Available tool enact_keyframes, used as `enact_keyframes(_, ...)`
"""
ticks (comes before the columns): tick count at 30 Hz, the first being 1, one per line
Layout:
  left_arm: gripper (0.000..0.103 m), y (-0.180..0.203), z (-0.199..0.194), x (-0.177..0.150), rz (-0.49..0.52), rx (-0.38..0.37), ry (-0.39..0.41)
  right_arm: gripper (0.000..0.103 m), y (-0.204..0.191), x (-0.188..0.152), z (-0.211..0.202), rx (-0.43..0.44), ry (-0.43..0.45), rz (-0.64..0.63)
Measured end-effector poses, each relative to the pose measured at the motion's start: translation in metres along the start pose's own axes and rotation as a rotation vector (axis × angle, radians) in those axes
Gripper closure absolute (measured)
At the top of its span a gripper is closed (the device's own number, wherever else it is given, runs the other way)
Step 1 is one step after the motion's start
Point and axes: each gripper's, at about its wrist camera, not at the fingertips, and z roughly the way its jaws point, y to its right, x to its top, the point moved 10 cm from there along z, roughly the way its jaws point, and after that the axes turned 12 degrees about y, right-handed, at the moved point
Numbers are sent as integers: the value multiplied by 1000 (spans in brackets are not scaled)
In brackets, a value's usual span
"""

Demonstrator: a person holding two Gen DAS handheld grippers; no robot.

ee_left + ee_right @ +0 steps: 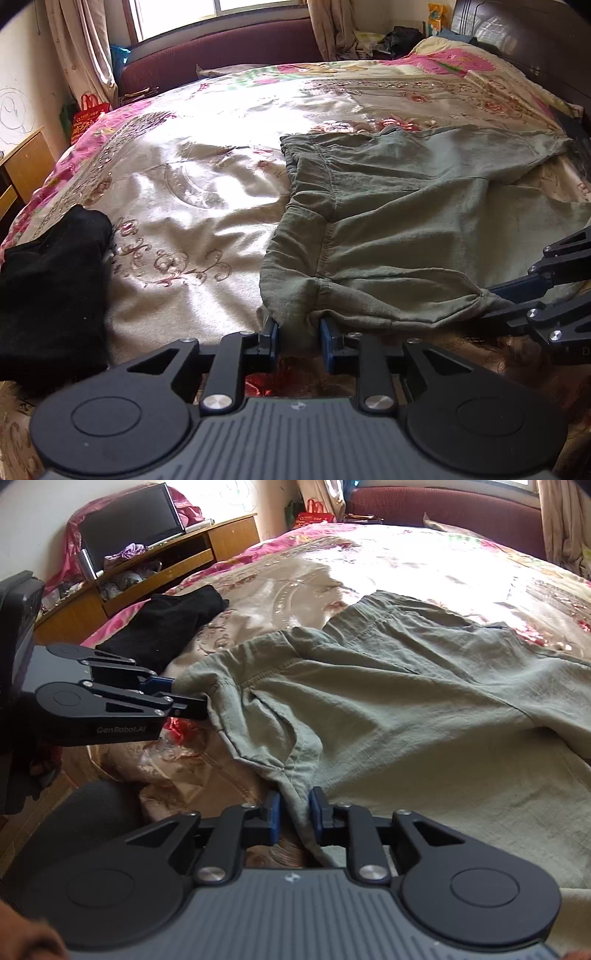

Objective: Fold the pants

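Note:
Grey-green pants [399, 221] lie spread on the bed, also in the right wrist view [424, 709]. My left gripper [298, 334] is shut on the pants' near left edge; it also shows at the left of the right wrist view [184, 696]. My right gripper [294, 812] is shut on the pants' near edge further right, with cloth bunched between the blue pads [273, 814]; it also shows at the right of the left wrist view [495, 301]. Both grippers hold the cloth at the bed's near edge.
The bed has a shiny floral cover [192, 192]. A black garment [51, 273] lies on its left side, also in the right wrist view [173, 624]. A wooden cabinet [162, 565] stands beyond it. A maroon sofa [221, 48] stands under the window.

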Motion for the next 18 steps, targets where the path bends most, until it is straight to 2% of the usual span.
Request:
enact_keyframes(5,59,-13,-15,5,59,71,5,70,10,9,-17,6,17,42)
enact_keyframes(8,59,-23,-23,11,53,103,14,61,35,17,-42,-40,62,82)
enact_keyframes(12,59,-15,-29,24,41,100,58,60,89,11,-78,-195,101,140)
enact_keyframes(15,59,15,-23,32,63,45,74,60,140,-9,-104,-352,91,211)
enact_keyframes(18,59,53,-12,38,77,-27,77,60,185,-25,-131,-467,99,263)
